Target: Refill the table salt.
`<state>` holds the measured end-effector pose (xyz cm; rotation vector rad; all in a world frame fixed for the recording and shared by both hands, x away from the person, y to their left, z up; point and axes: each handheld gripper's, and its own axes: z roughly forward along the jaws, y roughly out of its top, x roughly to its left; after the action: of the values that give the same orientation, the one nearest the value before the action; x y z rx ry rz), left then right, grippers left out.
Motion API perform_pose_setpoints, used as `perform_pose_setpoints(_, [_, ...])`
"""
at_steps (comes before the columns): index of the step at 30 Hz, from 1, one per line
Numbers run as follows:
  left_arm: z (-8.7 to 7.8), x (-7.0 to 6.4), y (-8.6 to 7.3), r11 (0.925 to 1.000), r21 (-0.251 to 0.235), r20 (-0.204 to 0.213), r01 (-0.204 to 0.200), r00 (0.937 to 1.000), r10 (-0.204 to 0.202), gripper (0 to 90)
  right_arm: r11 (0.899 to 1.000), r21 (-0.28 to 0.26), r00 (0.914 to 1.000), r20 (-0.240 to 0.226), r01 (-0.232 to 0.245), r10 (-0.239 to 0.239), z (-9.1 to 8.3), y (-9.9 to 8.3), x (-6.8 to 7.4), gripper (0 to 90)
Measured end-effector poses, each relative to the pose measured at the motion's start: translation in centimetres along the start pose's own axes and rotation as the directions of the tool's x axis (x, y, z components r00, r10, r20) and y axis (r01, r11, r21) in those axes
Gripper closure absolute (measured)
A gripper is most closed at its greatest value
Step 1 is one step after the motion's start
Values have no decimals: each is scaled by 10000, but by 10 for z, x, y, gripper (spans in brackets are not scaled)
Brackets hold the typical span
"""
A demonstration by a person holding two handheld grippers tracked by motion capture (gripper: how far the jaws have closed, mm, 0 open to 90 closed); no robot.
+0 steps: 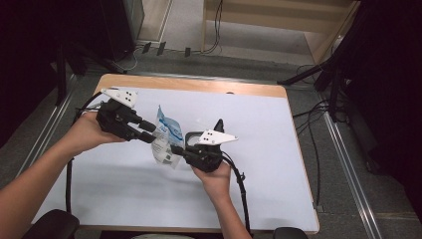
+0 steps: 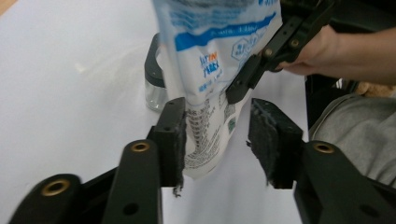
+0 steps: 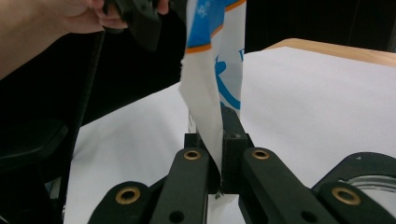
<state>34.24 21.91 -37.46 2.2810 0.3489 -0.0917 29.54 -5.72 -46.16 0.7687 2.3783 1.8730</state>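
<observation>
From the high view, I hold the white and blue printed plastic pouch [image 1: 163, 134] above the white-covered surface [image 1: 259, 129], between my left hand-held gripper [image 1: 149, 132] and my right hand-held gripper [image 1: 176, 151]. A wooden edge shows along the far side of the surface, with grey floor and black cables beyond.

The left gripper view shows what the high view hides: my left jaws stand apart, the pouch's lower corner hanging between them and touching one pad [image 2: 180, 140] while the other is clear. A small clear jar with a black lid [image 2: 155, 79] stands behind the pouch, partly covered by it; I think it rests on the surface.

In the right gripper view, my right jaws are clenched on the pouch's edge.
</observation>
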Motion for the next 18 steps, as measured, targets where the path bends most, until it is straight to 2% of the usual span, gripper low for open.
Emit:
perform_pose_setpoints(3, [4, 3, -4, 9996, 77, 192, -278, 9994, 276, 471, 10000, 83, 10000, 44, 38, -39, -1, -1, -2, 900])
perform_pose_setpoints(5, [5, 4, -5, 9996, -6, 187, -281, 9994, 282, 428, 10000, 54, 10000, 58, 28, -29, -2, 0, -2, 900])
perform_pose_setpoints(10, [-2, 8, -7, 9997, -165, -5, 188, 9998, -189, 348, 10000, -66, 9999, 98, -42, 43, -5, 2, -4, 900])
perform_pose_setpoints(11, [-2, 9, -9, 9992, -154, 85, 376, 9993, -375, 309, 10000, -90, 9999, 132, -12, 13, -6, 2, -4, 900])
perform_pose_setpoints(12, [-1, 11, -11, 9993, -99, 180, 371, 9992, -369, 267, 9999, -100, 9999, 112, -18, 19, -6, 3, -3, 900])
perform_pose_setpoints(14, [1, 11, -14, 9996, -69, 263, 264, 9993, -262, 233, 9998, -159, 9999, -87, -91, 90, -4, 7, -3, 900])
perform_pose_setpoints(18, [10, 13, -17, 9994, -140, 605, 312, 9977, -303, 204, 9993, -309, 9985, -500, 194, -209, 5, 23, 3, 900])
